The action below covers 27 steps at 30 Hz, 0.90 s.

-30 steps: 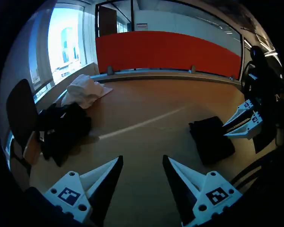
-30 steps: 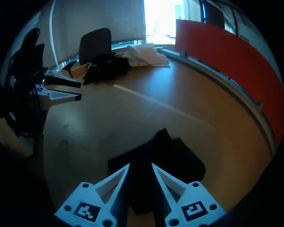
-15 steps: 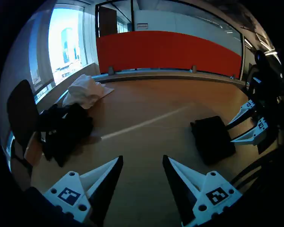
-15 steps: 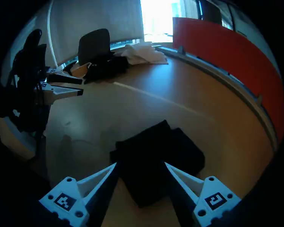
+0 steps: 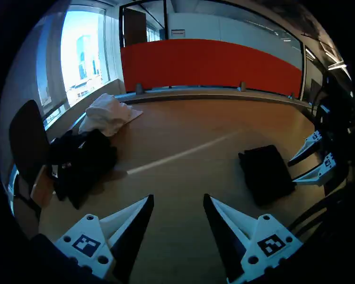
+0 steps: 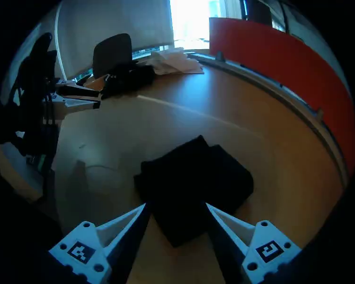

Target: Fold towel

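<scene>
Now released. Wide apart and empty, left tool [image 5: 177, 196] over bare bench [image 5: 187, 128]. Opened from its pinch and eased back, right tool [image 6: 177, 204], no longer clamping towel [image 6: 196, 184], lying folded on the wood just ahead. Likely finished. Beyond: chair [image 5: 26, 137], dark clothes [image 5: 83, 165], window [image 5: 83, 57], white cloth [image 5: 106, 111], red screen [image 5: 210, 64].

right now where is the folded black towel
In the right gripper view the folded black towel lies flat on the wooden table, just ahead of the open right gripper; in the left gripper view it is at the right.
</scene>
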Tool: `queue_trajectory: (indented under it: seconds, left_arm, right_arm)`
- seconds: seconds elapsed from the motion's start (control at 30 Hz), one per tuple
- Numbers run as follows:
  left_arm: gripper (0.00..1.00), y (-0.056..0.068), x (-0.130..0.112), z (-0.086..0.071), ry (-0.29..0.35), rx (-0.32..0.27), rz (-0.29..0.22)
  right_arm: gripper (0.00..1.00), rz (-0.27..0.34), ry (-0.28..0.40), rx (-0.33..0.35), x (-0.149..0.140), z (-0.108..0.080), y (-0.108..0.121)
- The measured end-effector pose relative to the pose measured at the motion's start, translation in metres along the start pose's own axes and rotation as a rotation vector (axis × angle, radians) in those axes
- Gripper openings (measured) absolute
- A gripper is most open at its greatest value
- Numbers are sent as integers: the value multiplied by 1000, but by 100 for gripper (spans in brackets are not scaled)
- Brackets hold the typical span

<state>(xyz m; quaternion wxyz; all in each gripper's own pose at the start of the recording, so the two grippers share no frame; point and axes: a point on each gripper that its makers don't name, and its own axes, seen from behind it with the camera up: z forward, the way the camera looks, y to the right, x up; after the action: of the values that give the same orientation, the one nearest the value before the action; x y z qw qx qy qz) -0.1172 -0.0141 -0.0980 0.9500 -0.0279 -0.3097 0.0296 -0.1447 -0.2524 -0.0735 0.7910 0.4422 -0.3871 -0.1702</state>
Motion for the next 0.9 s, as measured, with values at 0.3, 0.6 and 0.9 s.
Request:
queue_trajectory:
  seconds: [0.3,0.6,0.9]
  left_arm:
    - [77,1,-2,0,-2,-1,2]
    - [77,2,-3,-1,-5,-3,3]
    - [77,4,-4,1,-6,-6,4]
  right_arm:
    - [78,15,-45,-20,-32,2,3]
    - [78,37,-83,-38,-57,2,6]
    - [71,53,-102,-58,-70,5,8]
